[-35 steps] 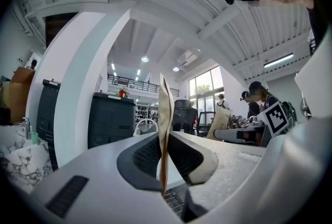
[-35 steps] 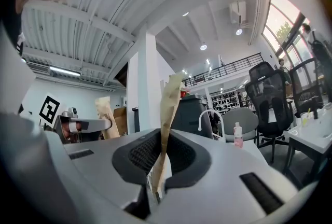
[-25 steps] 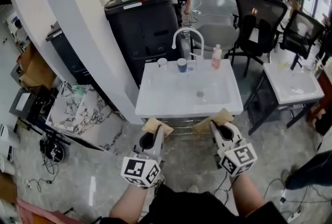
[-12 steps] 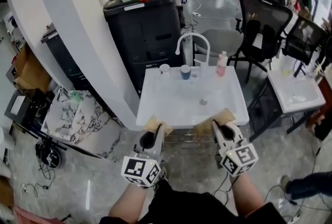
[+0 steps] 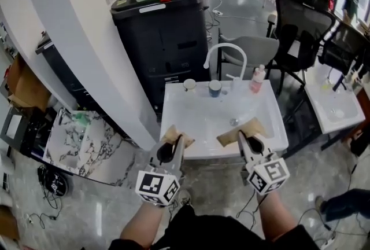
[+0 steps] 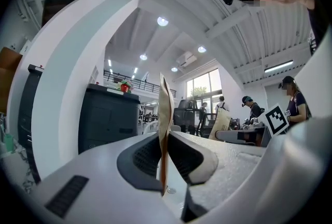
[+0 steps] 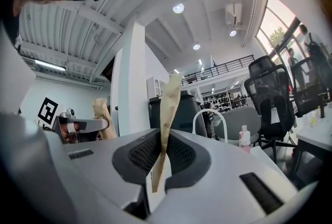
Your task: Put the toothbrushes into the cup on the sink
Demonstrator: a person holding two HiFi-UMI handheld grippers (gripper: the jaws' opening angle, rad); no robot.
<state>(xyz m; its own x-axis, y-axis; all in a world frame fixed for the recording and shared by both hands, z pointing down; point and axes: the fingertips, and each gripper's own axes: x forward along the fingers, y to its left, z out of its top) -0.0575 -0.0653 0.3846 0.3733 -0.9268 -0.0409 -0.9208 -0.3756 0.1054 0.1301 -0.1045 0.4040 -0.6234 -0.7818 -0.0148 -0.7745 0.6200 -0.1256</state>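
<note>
The task looks barely begun; nothing has gone into a cup yet, as far as the head view shows. The left gripper (image 5: 173,143) has its jaws closed on a flat brown paper packet (image 5: 175,135), which stands upright between the pads in the left gripper view; the right gripper (image 5: 247,140) is clamped in the same way on a second brown paper packet (image 5: 237,132), pinched near its lower end with most of its length sticking up. No bare toothbrush shows anywhere; the packets are long and thin, so I judge them to be wrapped toothbrushes, though the paper hides what is inside. Both grippers hang at the near edge of the white sink (image 5: 193,127), with the packets' tips over its front rim; the cups stand at the far rim, well apart from them: a white cup (image 5: 189,84) on the left, a blue cup (image 5: 215,88) just beside the base of the faucet (image 5: 223,50), and a pink bottle (image 5: 257,78) further right. Which cup is meant cannot be told; both look empty from here, though they are small in the view. What is left is all of the delivery: carry each packet across the basin and drop it upright into the cup.
</note>
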